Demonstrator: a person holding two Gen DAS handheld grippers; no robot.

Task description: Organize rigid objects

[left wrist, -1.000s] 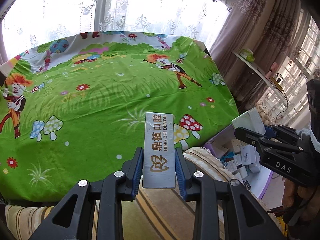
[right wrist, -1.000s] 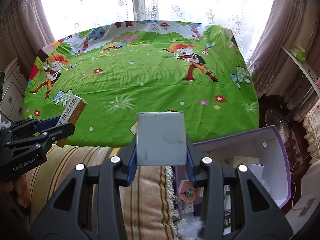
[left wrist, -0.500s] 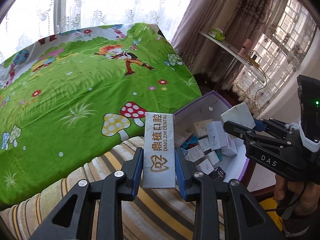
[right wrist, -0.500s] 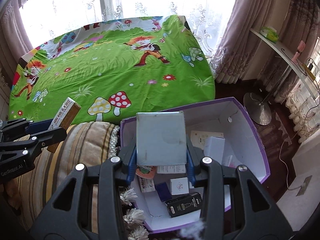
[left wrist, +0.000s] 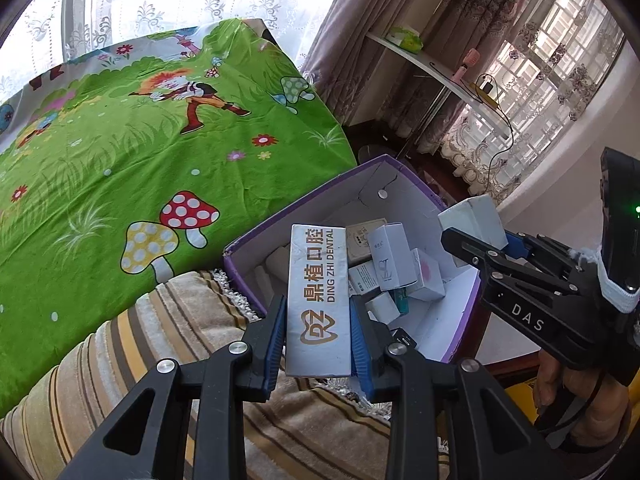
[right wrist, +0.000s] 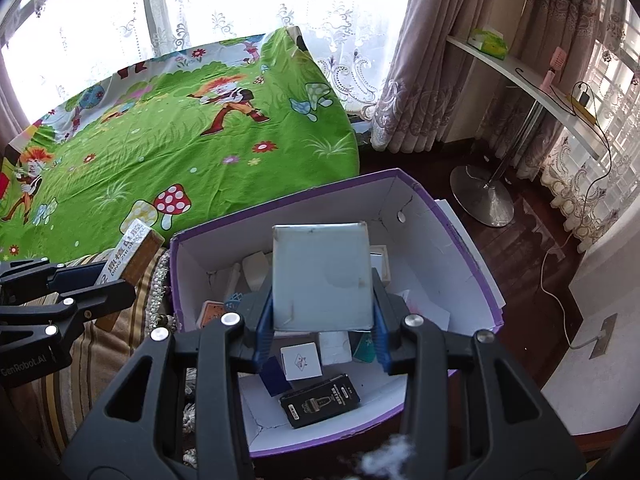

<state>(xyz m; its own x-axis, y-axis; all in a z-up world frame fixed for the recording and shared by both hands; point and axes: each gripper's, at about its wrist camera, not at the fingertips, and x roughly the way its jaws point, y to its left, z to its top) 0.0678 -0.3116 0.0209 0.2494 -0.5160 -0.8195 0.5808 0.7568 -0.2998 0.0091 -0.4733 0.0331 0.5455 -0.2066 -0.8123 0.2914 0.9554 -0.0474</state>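
My left gripper is shut on a long white dental box with gold lettering, held over the near left corner of the purple storage box. My right gripper is shut on a pale grey square box and holds it above the middle of the purple storage box. That box holds several small cartons, among them a black one. The left gripper with the dental box shows at the left of the right wrist view; the right gripper shows in the left wrist view.
A green cartoon tablecloth covers the table left of the box. A striped cushion lies under my left gripper. A white shelf on a round metal stand and curtains are at the right, with a cable on the dark floor.
Both grippers have swung right, away from the table, and now hang over the purple storage box. Each still holds its box.
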